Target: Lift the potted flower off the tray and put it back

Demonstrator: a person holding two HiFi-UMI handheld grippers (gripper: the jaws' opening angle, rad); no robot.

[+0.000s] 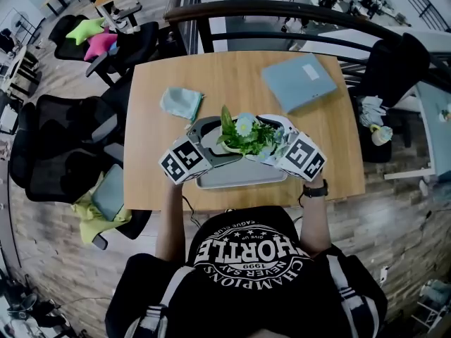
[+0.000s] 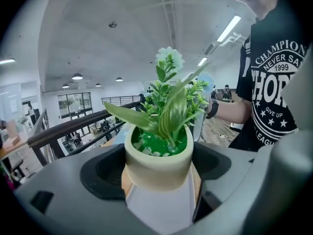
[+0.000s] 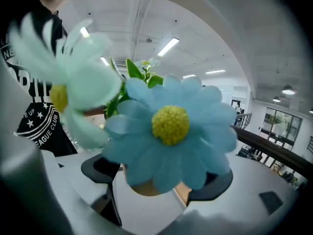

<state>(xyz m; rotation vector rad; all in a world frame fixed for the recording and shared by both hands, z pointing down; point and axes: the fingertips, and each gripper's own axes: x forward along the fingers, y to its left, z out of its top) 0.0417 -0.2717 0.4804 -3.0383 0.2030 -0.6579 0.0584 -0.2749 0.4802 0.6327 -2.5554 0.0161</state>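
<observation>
Where the potted flower (image 1: 246,135) is: held up between the two grippers, over the far part of the tray (image 1: 232,176) near the middle of the table (image 1: 232,76). Its base looks clear of the tray to me, though I can't say how high it is.
Left gripper (image 2: 157,168): reaches in from the left. Its jaws are set wide and closed round the cream pot, with the pads against the pot's sides.
Right gripper (image 3: 156,177): reaches in from the right, its jaws just as wide round the same pot. A blue bloom fills most of its view, and the lower part of the pot shows between the pads.
Plant: upright, with leaves and blooms standing above the rim. I see nothing spilled.
Tray: lies flat on the near half of the table, directly beneath the pot.
Done: the lift, by my judgement, since the pot is gripped from both sides and looks off the tray.
To do: lower the pot straight down onto the tray, then open both pairs of jaws.
Surroundings: a teal cloth (image 1: 181,103) lies far-left of the tray and a pale blue folder (image 1: 299,82) far-right. Both are well apart from the pot.
</observation>
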